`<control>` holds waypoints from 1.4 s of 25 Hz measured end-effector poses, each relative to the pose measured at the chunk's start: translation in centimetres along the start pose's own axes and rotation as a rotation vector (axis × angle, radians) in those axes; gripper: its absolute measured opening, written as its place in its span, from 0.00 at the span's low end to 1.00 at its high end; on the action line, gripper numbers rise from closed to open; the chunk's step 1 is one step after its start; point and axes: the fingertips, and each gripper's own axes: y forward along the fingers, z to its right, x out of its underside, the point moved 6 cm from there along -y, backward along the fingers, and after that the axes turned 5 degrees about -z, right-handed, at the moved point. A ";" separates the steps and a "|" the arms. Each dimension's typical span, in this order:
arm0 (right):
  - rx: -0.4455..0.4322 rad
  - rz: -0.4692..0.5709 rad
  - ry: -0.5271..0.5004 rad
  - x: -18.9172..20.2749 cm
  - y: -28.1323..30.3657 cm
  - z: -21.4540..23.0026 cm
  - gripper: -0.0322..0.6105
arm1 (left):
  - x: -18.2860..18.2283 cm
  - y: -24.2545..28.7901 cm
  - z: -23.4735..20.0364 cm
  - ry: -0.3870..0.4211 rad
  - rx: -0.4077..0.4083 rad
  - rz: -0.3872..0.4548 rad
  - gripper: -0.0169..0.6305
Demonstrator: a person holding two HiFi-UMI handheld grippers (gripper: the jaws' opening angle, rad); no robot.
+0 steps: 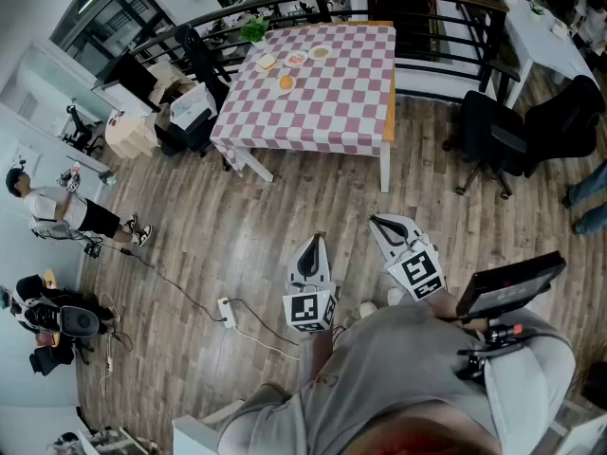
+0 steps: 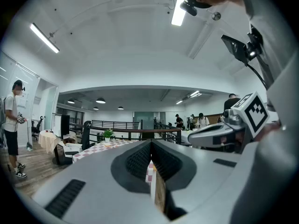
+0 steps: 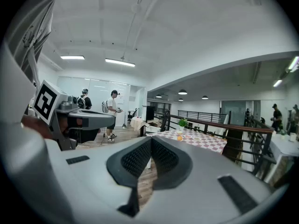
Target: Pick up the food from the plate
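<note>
The wooden floor (image 1: 285, 216) fills most of my head view around the bench (image 1: 332, 102), which wears a pink-and-white checked cloth. A black railing (image 1: 237, 12) curves behind the bench, and a black office chair (image 1: 493, 140) stands off its right side. Both tools hang well short of the bench's near edge, over the floor. The left tool (image 1: 314, 241) has its jaws pressed together with nothing between them, and the right tool (image 1: 376, 221) is likewise closed and empty. Three small plates (image 1: 321, 53) of food (image 1: 297, 59) sit near the bench's far left corner, an orange piece (image 1: 285, 82) just nearer than them.
</note>
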 end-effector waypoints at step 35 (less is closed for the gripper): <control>-0.038 0.031 0.038 -0.6 5.1 8.2 0.08 | -1.2 6.0 2.3 -0.044 -0.110 0.063 0.04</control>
